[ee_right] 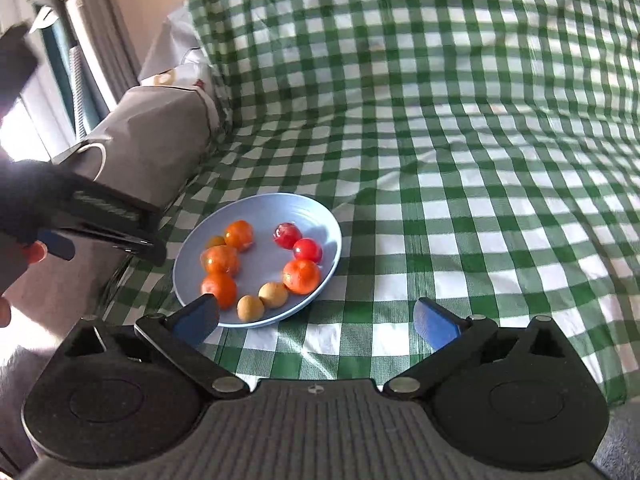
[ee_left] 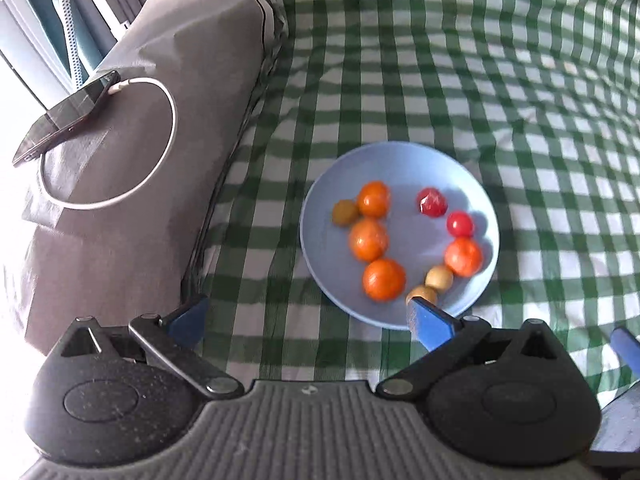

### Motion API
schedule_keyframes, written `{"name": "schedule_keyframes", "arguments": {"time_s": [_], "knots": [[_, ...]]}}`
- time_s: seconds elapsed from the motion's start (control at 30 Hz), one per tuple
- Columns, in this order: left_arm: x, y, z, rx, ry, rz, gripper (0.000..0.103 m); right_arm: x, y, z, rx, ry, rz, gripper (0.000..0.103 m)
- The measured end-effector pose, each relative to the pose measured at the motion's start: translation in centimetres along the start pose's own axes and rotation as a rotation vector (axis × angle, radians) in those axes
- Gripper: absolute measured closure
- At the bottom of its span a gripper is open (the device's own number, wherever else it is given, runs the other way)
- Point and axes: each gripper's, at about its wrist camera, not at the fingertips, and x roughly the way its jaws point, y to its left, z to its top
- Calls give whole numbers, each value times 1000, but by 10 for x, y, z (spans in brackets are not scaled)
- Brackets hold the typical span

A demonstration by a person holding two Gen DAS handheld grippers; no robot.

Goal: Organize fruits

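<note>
Round pale-blue plate (ee_left: 400,160) on green-checked cloth (ee_left: 480,80), holding orange, red and tan fruits (ee_left: 368,239). Left gripper (ee_left: 308,312) and right gripper (ee_right: 316,316) both open, empty; plate lies just ahead, right-forward of the left, left-forward of the right.

Both black plastic tongs (ee_left: 308,316) (ee_right: 316,318) have blue pads, silver pivot screws, ribbed grey bases; black sleeve, bare fingertips (ee_right: 36,252).

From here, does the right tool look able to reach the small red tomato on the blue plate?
Probably yes: the right tool is open, and the small red tomato lies uncovered on the round blue plate.
</note>
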Motion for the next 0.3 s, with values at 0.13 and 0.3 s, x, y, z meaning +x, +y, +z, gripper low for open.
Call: {"name": "schedule_keyframes", "arguments": {"time_s": [0.13, 0.3], "knots": [[-3, -7, -6, 1, 17, 29, 0, 0, -1, 0, -23, -3, 40, 1], [-4, -10, -11, -12, 26, 31, 0, -3, -1, -3, -45, 9, 77, 1]]}}
